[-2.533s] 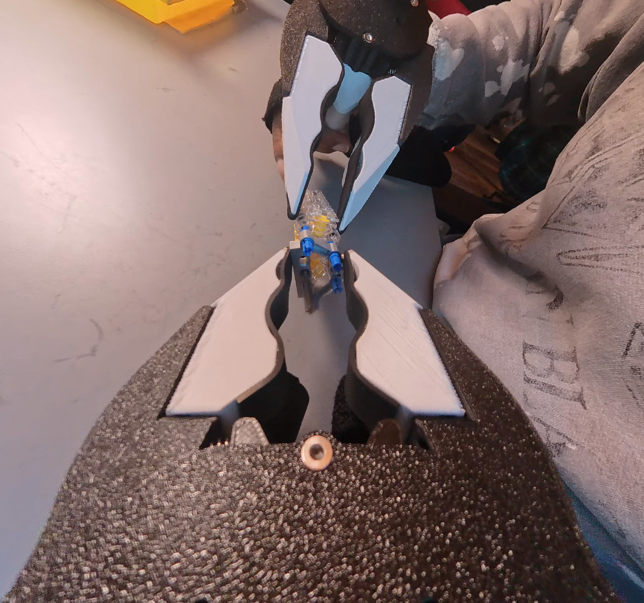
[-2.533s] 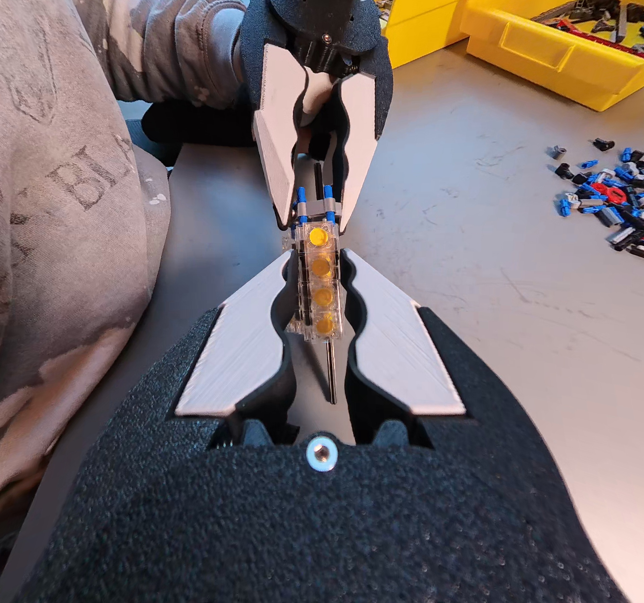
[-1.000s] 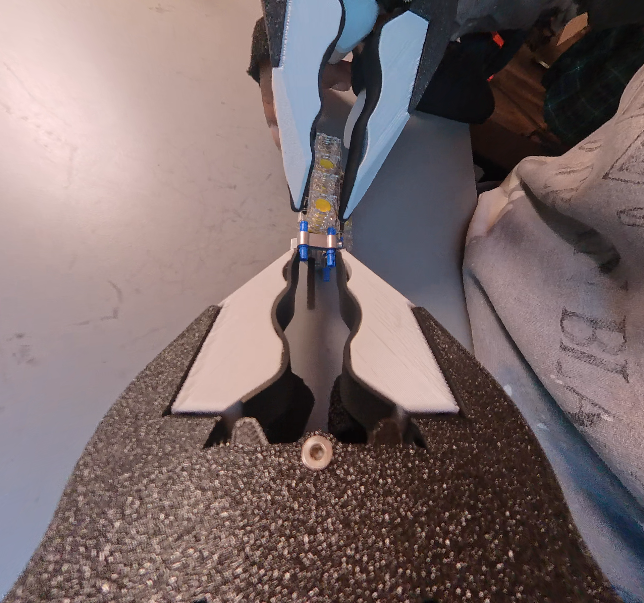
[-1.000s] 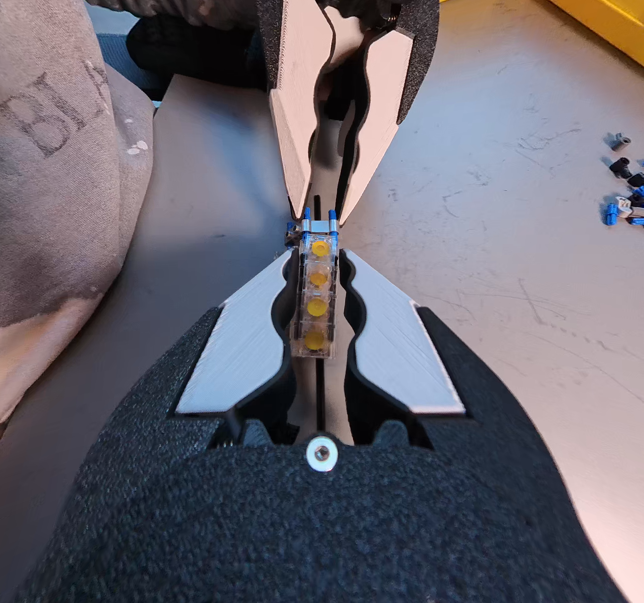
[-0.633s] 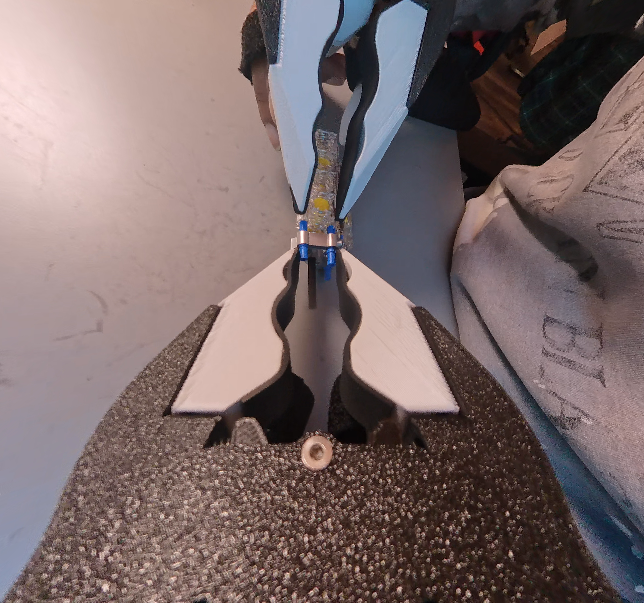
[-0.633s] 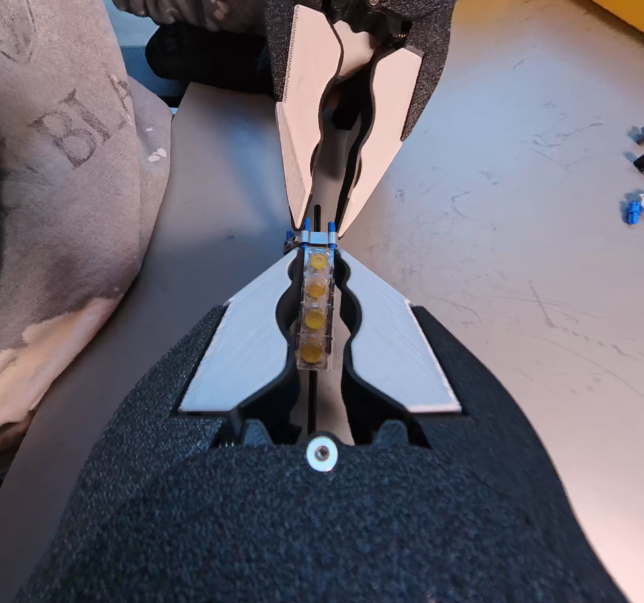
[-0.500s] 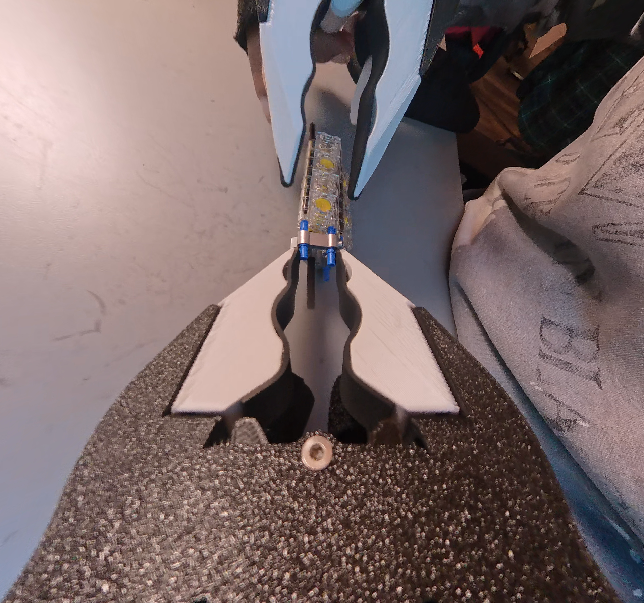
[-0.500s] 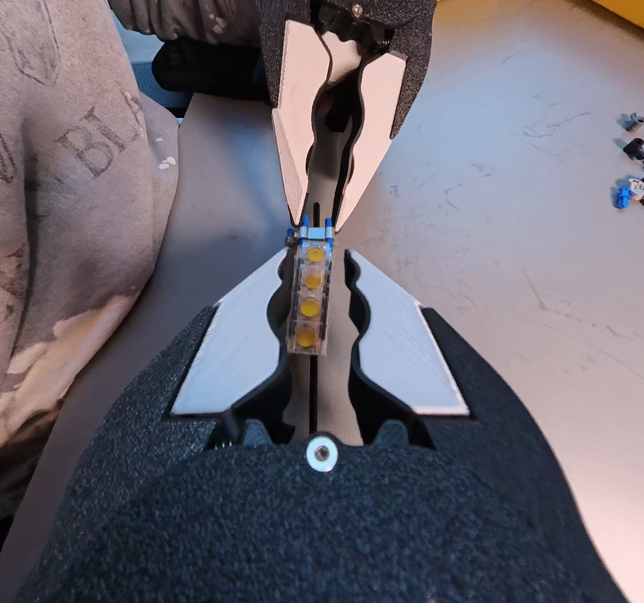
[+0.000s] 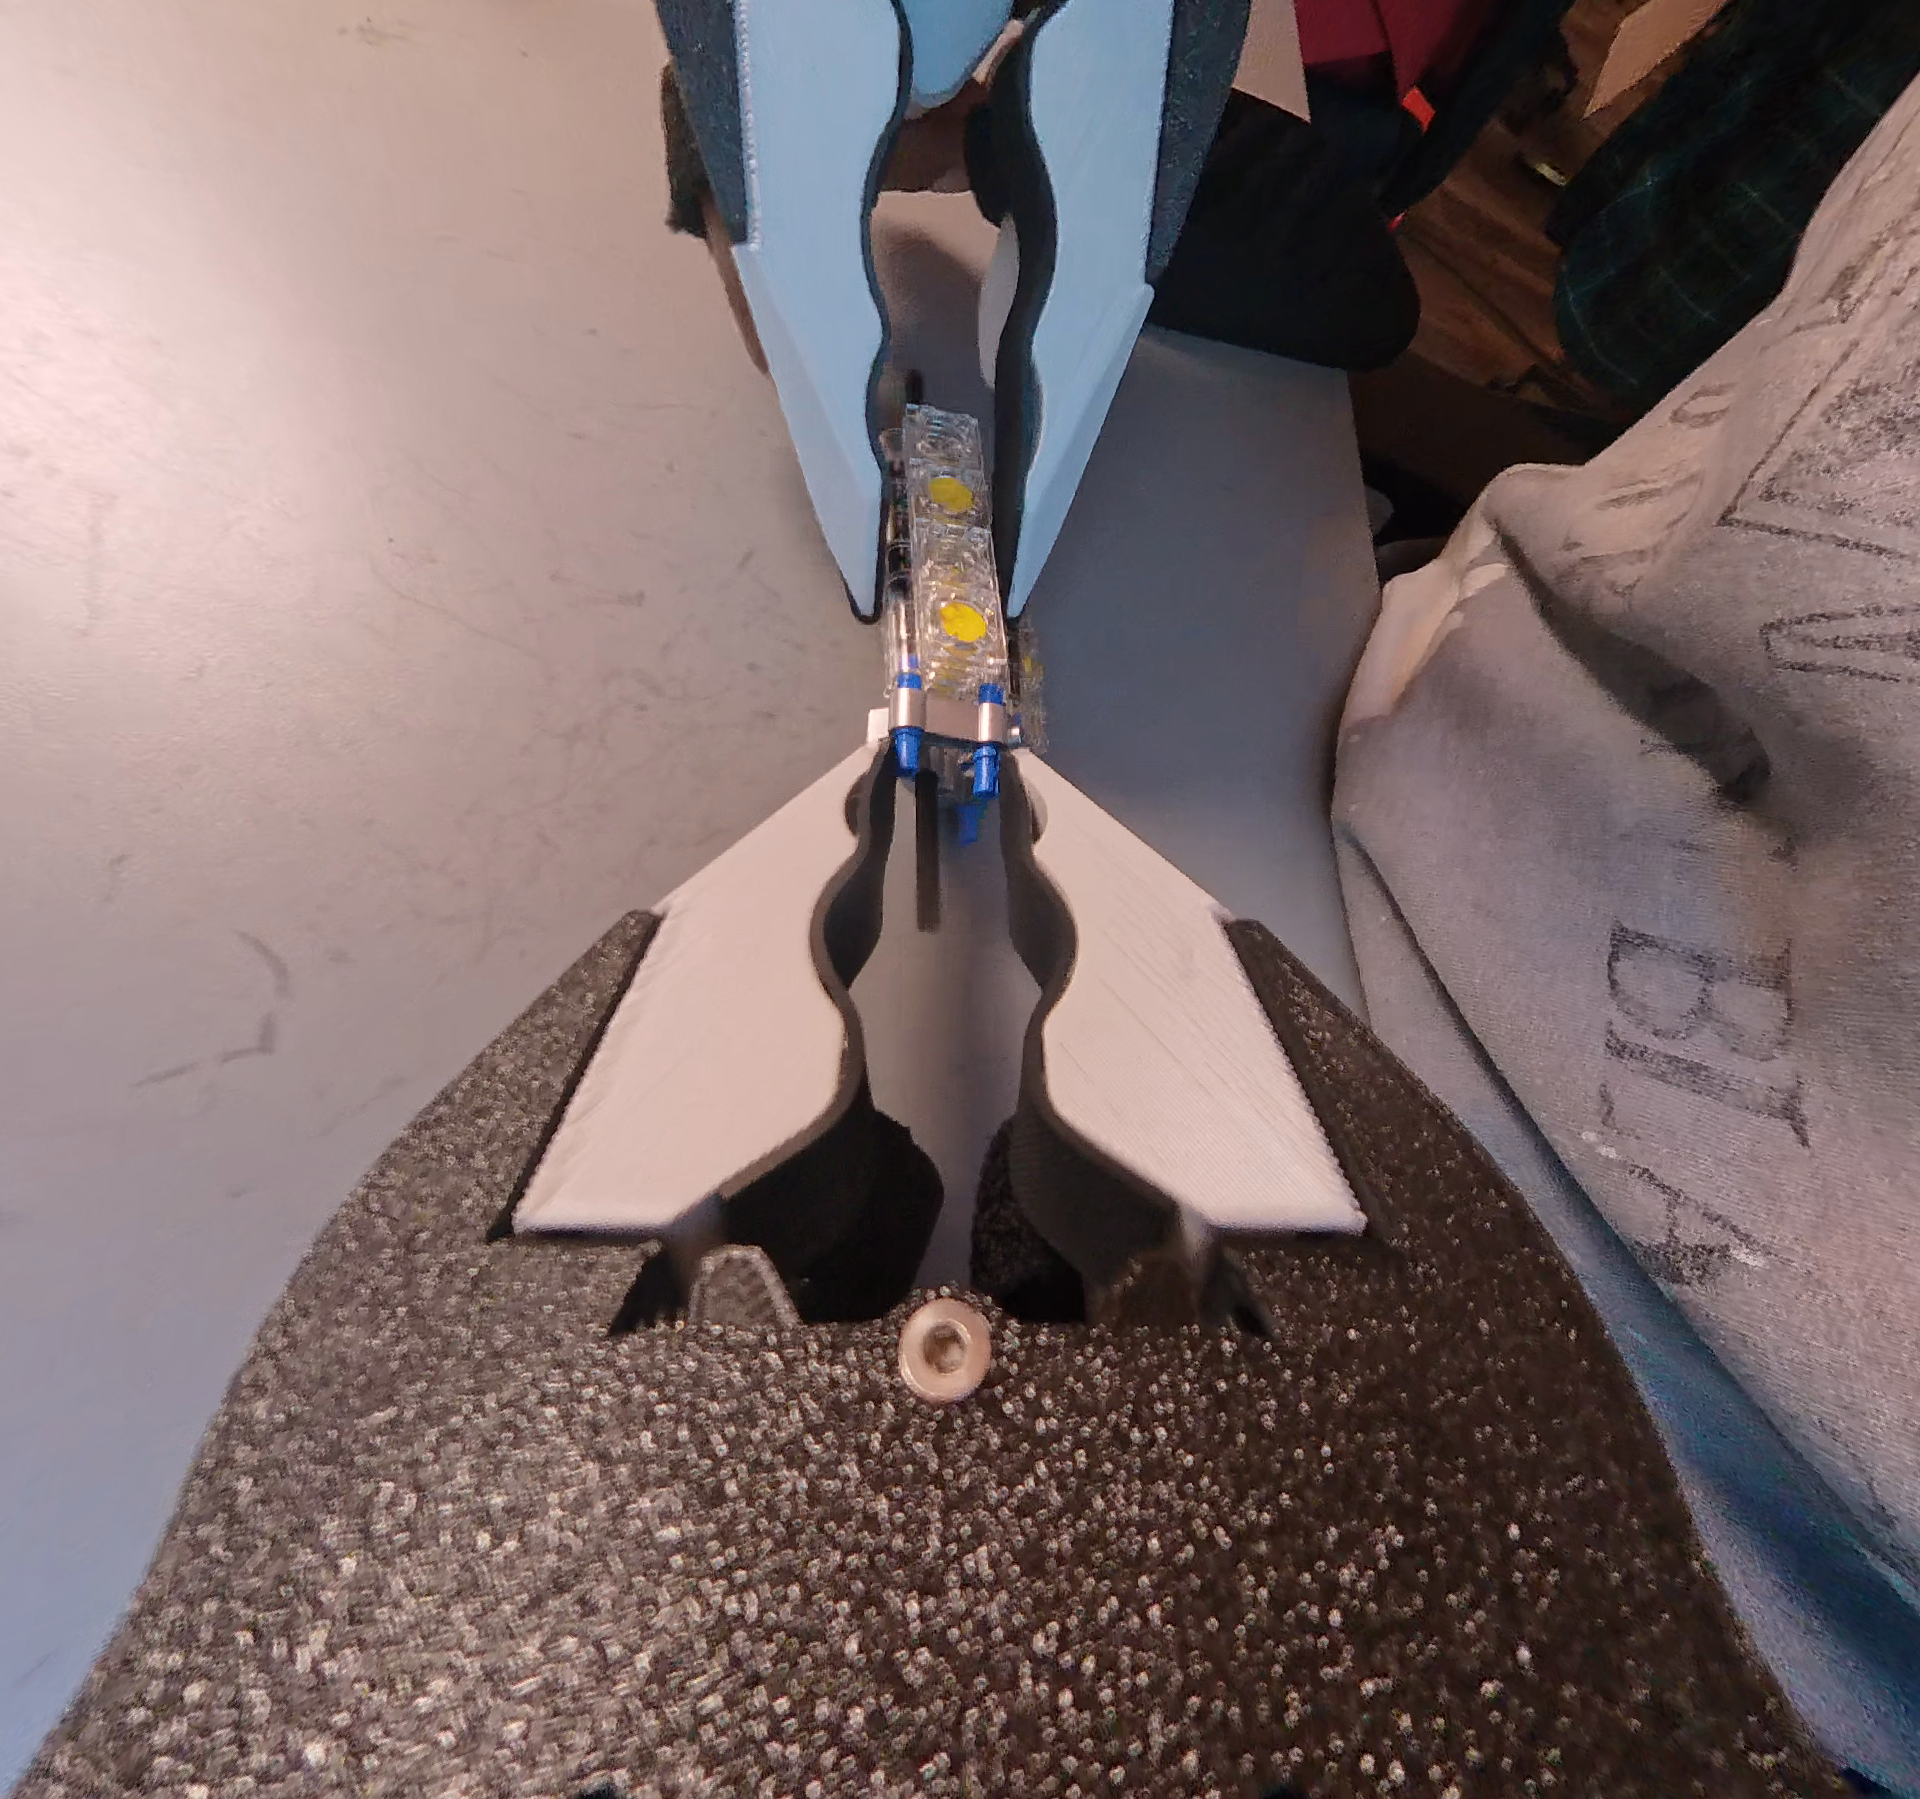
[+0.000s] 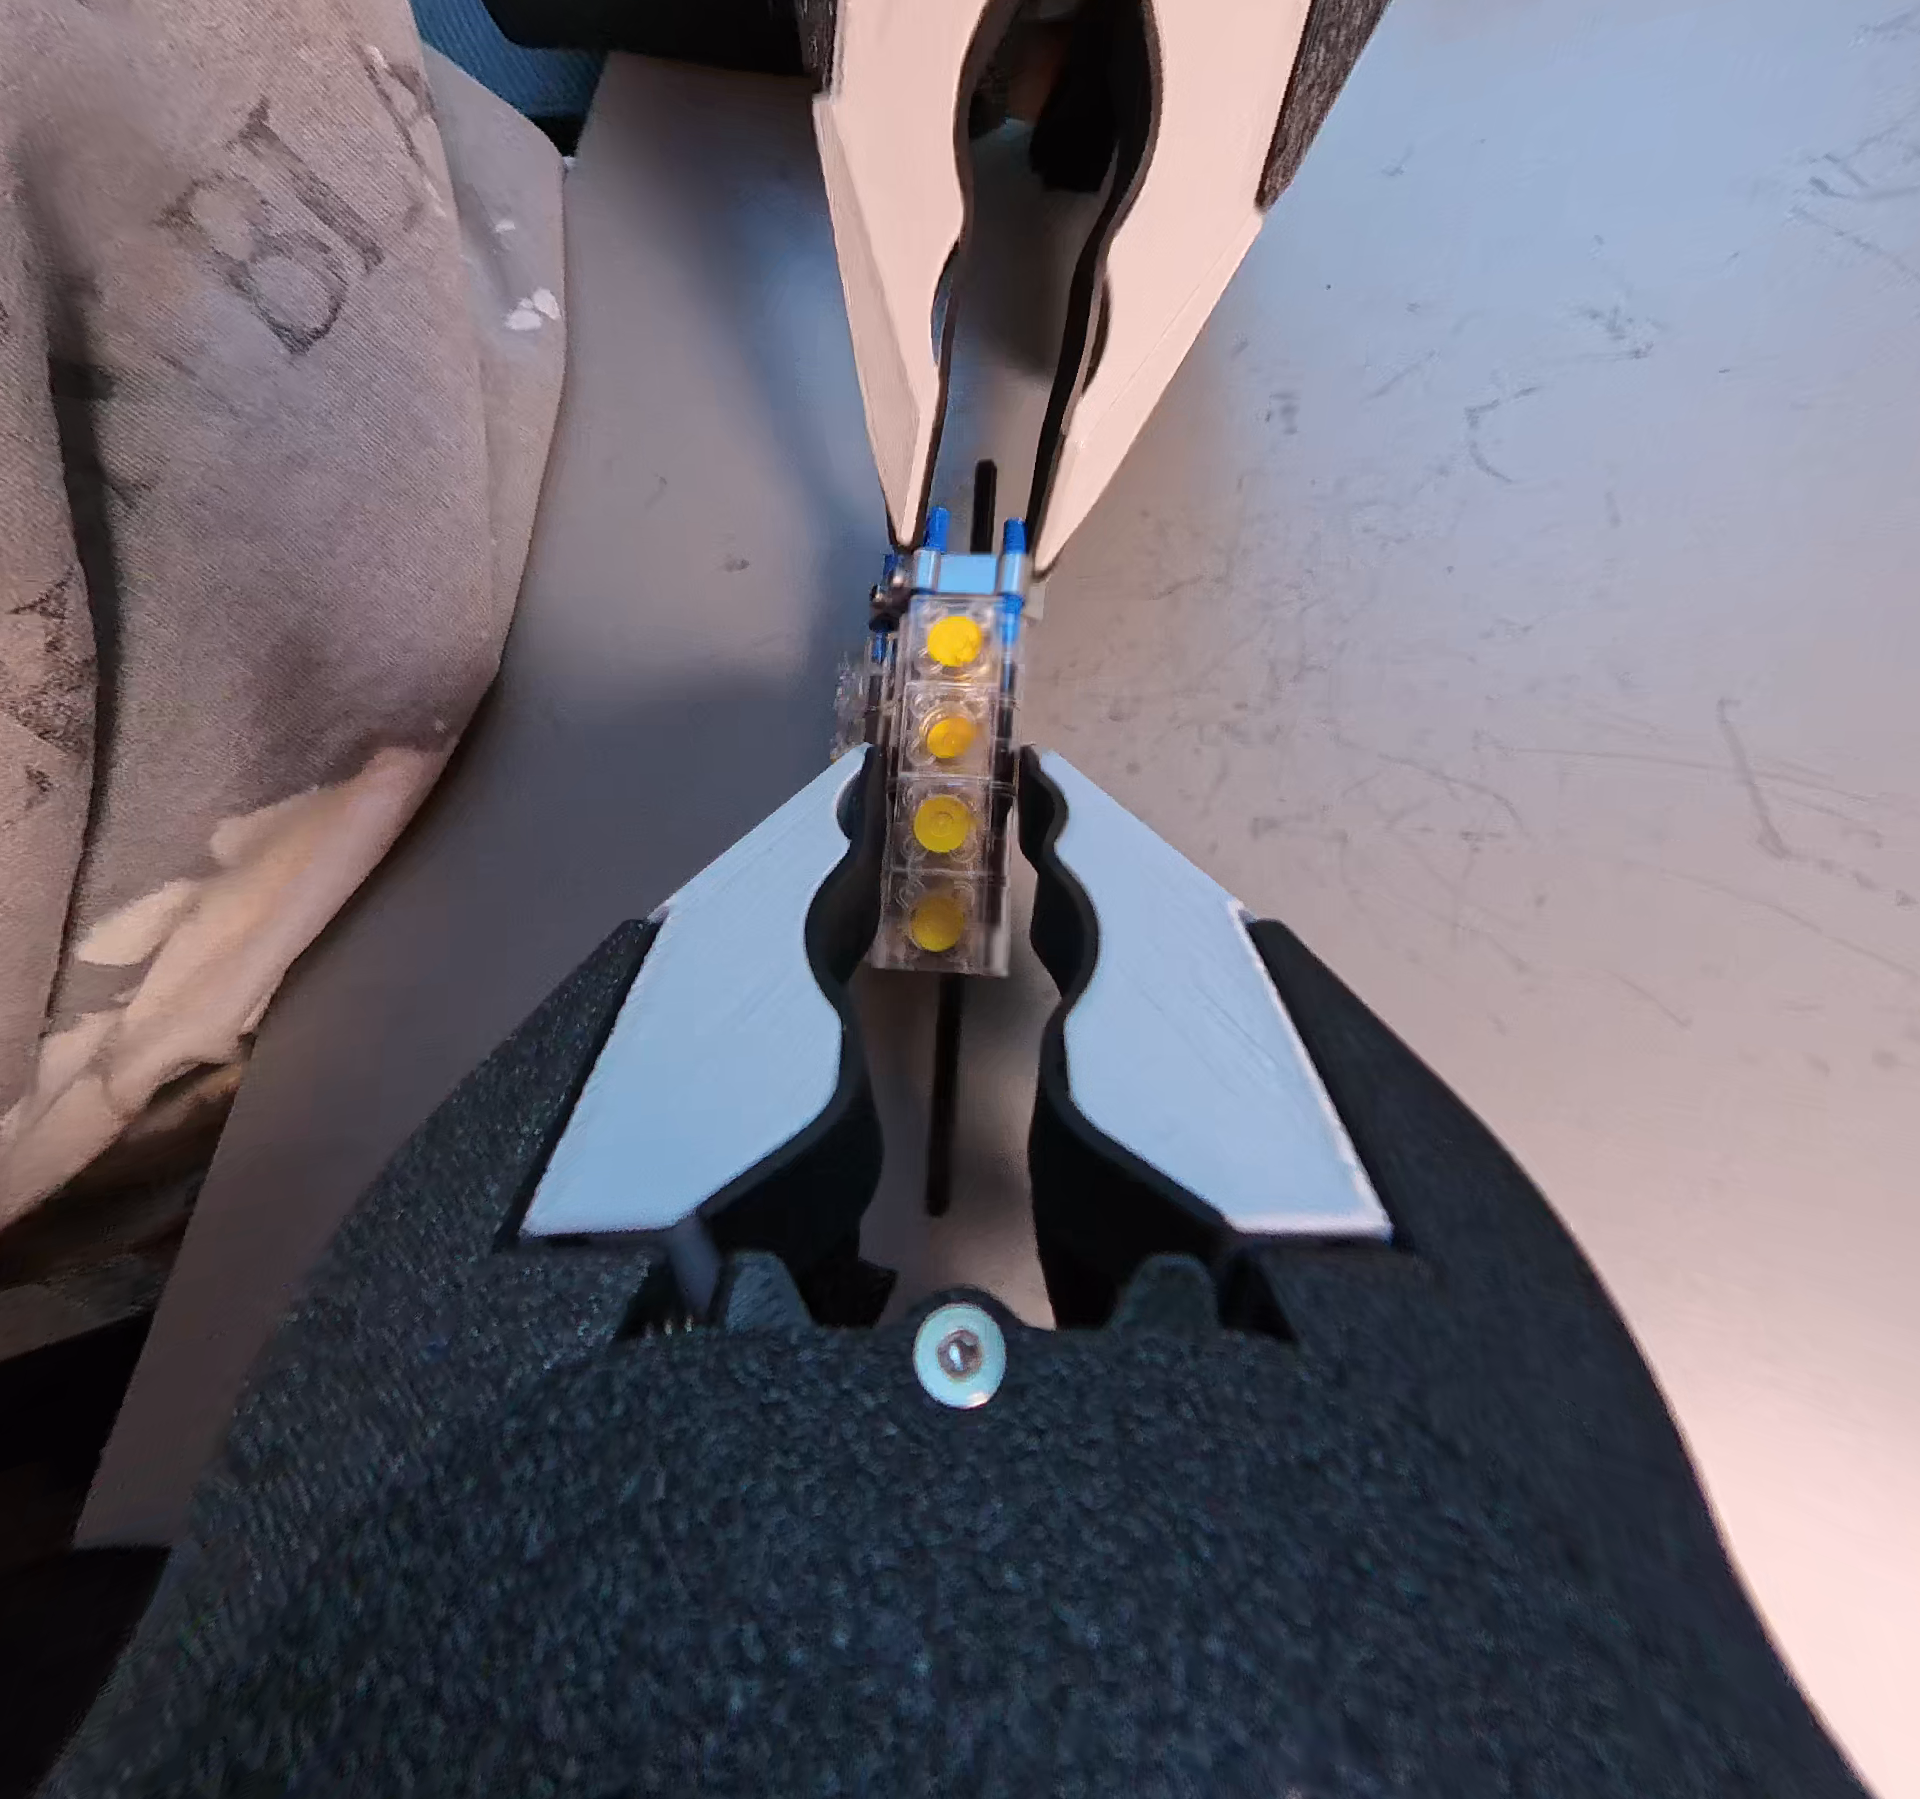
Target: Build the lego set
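your left tool [image 9: 940,762] is pinching the grey, blue-pinned end of the clear plastic brick strip with yellow round studs [image 10: 948,793], tips together on it. your right tool [image 10: 943,762] is flanking the strip's other end, fingers slightly apart; whether they touch it, cannot tell. strip is hanging above the scuffed grey tabletop [image 10: 1507,606], thin black rod [image 10: 940,1095] running beneath it. grey printed sweatshirt [image 9: 1662,814] is sitting just beside.

Right hand-held gripper [image 10: 943,762] reclosed on clear brick strip [image 10: 948,793] after brief release, gripping farther back
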Demonstrator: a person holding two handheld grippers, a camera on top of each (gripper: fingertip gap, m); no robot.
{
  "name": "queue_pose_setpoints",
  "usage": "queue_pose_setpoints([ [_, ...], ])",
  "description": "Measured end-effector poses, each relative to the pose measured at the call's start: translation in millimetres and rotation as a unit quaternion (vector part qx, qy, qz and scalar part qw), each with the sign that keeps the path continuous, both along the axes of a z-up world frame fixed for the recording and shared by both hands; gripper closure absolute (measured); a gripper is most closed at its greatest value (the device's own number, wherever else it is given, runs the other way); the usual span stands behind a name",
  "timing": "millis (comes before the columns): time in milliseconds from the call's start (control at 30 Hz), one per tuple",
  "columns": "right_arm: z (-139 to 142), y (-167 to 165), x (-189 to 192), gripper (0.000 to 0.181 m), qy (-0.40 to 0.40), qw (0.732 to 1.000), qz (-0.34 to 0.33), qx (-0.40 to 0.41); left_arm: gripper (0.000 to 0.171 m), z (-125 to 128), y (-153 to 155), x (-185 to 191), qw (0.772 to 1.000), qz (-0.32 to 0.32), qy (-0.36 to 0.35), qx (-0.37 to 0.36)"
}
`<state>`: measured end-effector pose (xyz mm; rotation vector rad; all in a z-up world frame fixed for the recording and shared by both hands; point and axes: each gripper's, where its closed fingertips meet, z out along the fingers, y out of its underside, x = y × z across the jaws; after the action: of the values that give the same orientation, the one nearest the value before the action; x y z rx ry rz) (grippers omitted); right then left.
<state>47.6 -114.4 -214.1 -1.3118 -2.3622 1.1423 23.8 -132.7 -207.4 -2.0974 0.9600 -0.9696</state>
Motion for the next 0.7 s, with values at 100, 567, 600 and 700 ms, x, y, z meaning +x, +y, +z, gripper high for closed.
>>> queue_pose_setpoints([
  [100, -1.3, -3.6, -1.4, 0.16, -0.007, 1.0, 0.026, -0.001, 0.155, 0.0, -1.3, 1.3, 1.0, -0.012, 0.007, 0.006],
  [567, -2.2, -4.9, -5.4, 0.16, -0.041, 0.998, -0.042, 0.009, 0.155, 1.2, 1.1, 3.9, 0.999, 0.031, -0.015, -0.018],
  [600, -2.4, -4.9, -5.3, 0.159, -0.046, 0.998, -0.051, 0.009, 0.155, 1.2, 1.0, 4.0, 0.999, 0.033, -0.016, -0.021],
  [700, -3.0, -5.8, -4.0, 0.159, -0.056, 0.996, -0.063, -0.004, 0.154, 0.5, 0.0, 4.0, 0.999, 0.029, -0.024, -0.037],
])
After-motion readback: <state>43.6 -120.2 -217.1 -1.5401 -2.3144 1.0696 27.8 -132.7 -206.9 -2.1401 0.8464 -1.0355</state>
